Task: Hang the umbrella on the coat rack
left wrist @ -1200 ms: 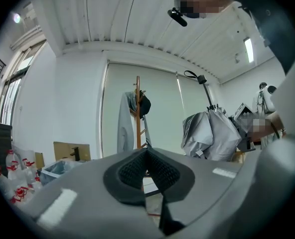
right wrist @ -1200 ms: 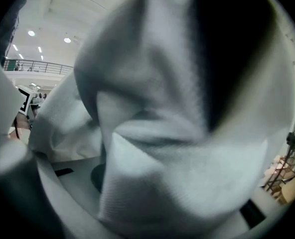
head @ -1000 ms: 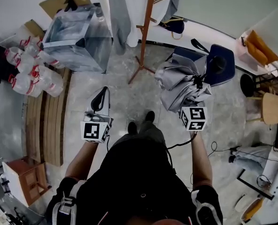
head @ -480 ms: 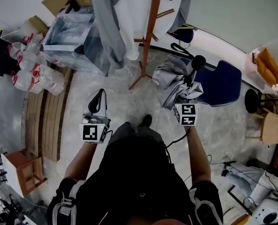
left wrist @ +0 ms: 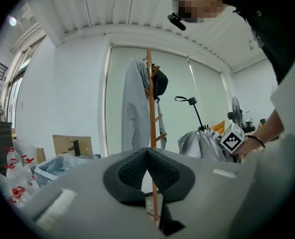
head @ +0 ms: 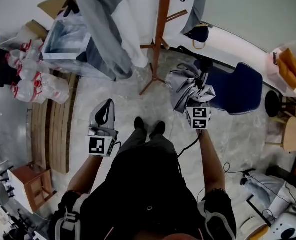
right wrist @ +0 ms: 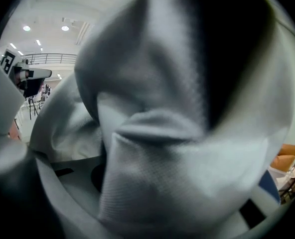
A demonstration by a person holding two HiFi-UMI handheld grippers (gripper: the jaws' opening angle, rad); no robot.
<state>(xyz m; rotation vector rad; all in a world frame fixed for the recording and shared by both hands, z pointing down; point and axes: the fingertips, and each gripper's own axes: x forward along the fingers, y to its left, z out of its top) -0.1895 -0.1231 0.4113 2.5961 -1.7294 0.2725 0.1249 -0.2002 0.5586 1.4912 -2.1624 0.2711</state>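
A folded grey umbrella [head: 184, 85] with a black handle [head: 204, 64] pointing up is clamped in my right gripper [head: 198, 104], just right of the coat rack's foot. Its fabric [right wrist: 157, 148] fills the right gripper view and hides the jaws. The wooden coat rack [head: 162, 29] stands ahead with a grey garment [head: 100, 29] and a white one [head: 133, 29] hanging on it. My left gripper [head: 104, 115] is held out lower left, shut and empty. In the left gripper view the rack pole [left wrist: 150, 103] rises beyond the closed pads [left wrist: 137, 171], with the umbrella [left wrist: 200, 143] to its right.
A blue chair [head: 240, 86] stands right of the umbrella. A clear plastic box [head: 68, 39], bagged bottles [head: 30, 79] and a slatted wooden bench [head: 50, 129] line the left side. Round stools [head: 288, 129] sit at the far right, and a dark bag [head: 200, 34] hangs behind the rack.
The person has stepped closer to the coat rack, which now looms larger at the top. Both grippers came forward with them, and the umbrella stays in the right one.
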